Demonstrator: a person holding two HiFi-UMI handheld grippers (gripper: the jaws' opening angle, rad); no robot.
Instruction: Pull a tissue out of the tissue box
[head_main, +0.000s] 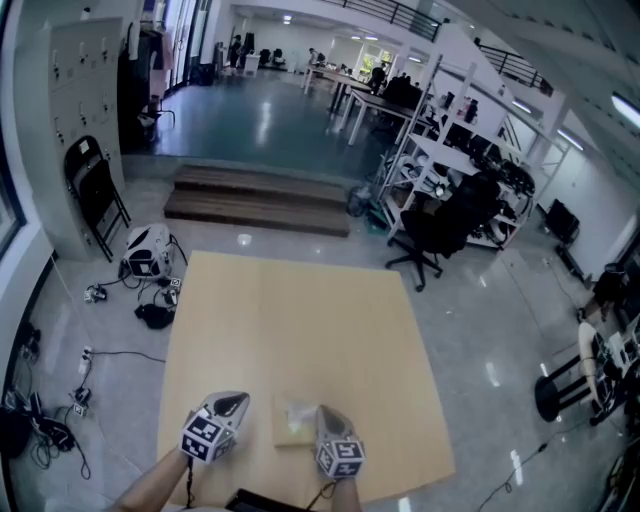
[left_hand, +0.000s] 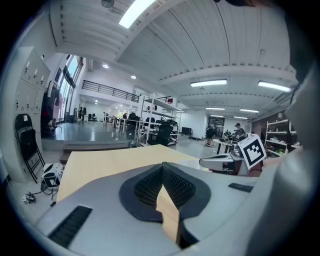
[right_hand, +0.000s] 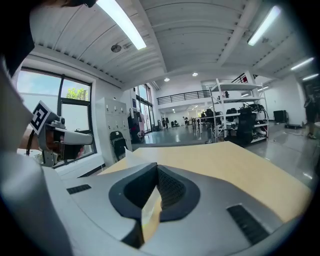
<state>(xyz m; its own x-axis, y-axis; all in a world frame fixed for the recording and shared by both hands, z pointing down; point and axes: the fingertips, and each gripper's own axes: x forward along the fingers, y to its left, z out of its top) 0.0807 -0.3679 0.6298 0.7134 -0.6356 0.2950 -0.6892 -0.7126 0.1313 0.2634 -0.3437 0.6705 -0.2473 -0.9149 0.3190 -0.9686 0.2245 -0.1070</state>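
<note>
**A:** Which step are you on?

**B:** Mid-pull, as I read it. My right gripper (right_hand: 156, 167) has its 2 grey jaws pressed together, with a pale sliver in the seam between them. A corner of thin white tissue (right_hand: 126, 154) stands up just beside one jaw. I take that as the sheet clamped, though the sliver is small.

**A:** And the box?

**B:** The pale, flat, squarish tissue box (head_main: 295, 422) lies on the light wooden table (head_main: 300, 320), close to my edge and between the 2 grippers. In the head view the right gripper's tips sit at the box's right side.

**A:** What about the left gripper?

**B:** My left gripper (left_hand: 163, 165) is closed too. Its tips meet with nothing in them, and only bare table shows through the lower gap. It sits to the left of the box, near it but apart, so it isn't pinning the box down.

**A:** What does the next move call for?

**B:** A steady draw up and away until the sheet clears the slot, I'd say. The box looks light and may ride up with it, so I'd consider resting the left gripper on the box top. A jerk could tear the sheet.
</note>
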